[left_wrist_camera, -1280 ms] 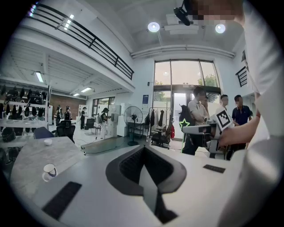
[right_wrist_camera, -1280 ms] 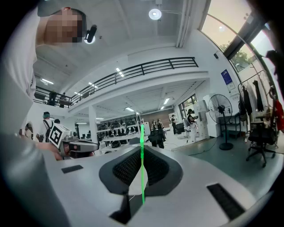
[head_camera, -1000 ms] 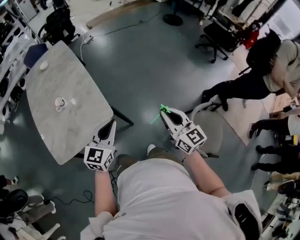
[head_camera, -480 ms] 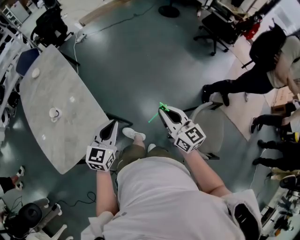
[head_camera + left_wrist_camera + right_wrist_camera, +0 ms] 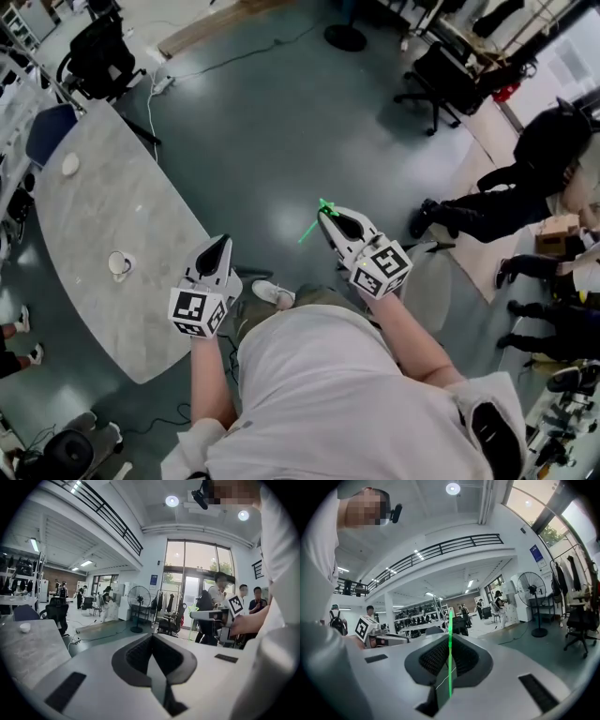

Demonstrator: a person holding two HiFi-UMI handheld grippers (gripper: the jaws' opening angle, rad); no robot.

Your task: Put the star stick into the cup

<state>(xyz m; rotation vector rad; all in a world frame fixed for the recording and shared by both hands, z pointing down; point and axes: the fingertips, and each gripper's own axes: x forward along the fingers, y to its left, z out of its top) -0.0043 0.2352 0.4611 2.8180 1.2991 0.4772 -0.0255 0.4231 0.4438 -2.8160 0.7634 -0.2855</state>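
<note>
A thin green star stick [image 5: 310,230] pokes out to the left of my right gripper [image 5: 328,214], whose jaws are shut on it; in the right gripper view the stick [image 5: 450,653] runs upright between the pads. A white cup [image 5: 119,264] stands on the grey marble table [image 5: 141,309] at the left. My left gripper [image 5: 217,247] hangs near the table's right edge, to the right of the cup, shut and holding nothing. The left gripper view shows its closed jaws [image 5: 153,639] and the right gripper [image 5: 213,616] across with the star [image 5: 192,609].
A small white dish [image 5: 70,164] lies at the table's far end. Black office chairs [image 5: 98,56] stand at the back left and back right [image 5: 441,80]. People [image 5: 534,178] are at the right. A pale chair [image 5: 427,281] is beside my right arm, and a cable [image 5: 234,61] crosses the floor.
The view has swung, so the table and cup now sit lower and closer to my left gripper. Both grippers keep their pose, and the stick stays held.
</note>
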